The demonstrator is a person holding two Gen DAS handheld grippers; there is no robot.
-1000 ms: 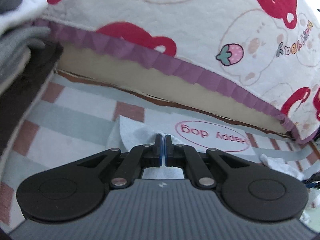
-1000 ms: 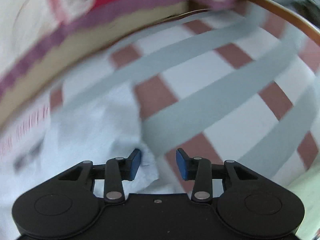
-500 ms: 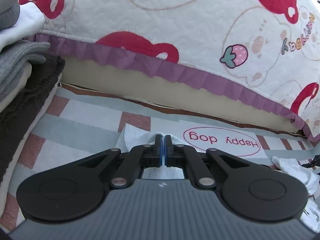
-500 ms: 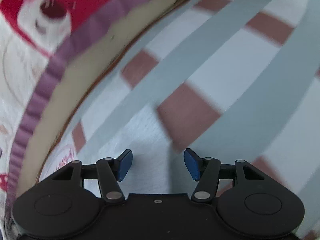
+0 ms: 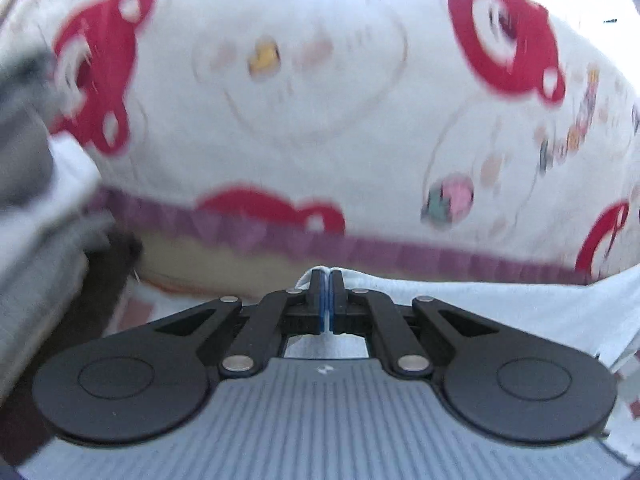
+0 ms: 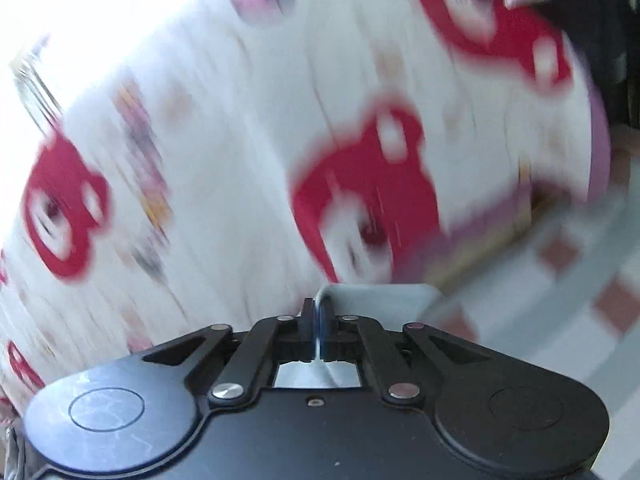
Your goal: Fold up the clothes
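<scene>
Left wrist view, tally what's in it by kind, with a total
Grippers: 1, the left gripper, shut on the white garment
White garments held: 1
Bear-print quilts: 1
Stacks of folded clothes: 1
Total: 4

A home bedroom: cartoon bear quilt (image 5: 320,120), checked sheet (image 6: 560,300).

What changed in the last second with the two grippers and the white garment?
The right gripper, open over the white garment before, has just closed on its edge. Both views have tilted up toward the bear quilt, and the cloth now hangs stretched off the bed. The left gripper stayed clamped on its fold.
</scene>
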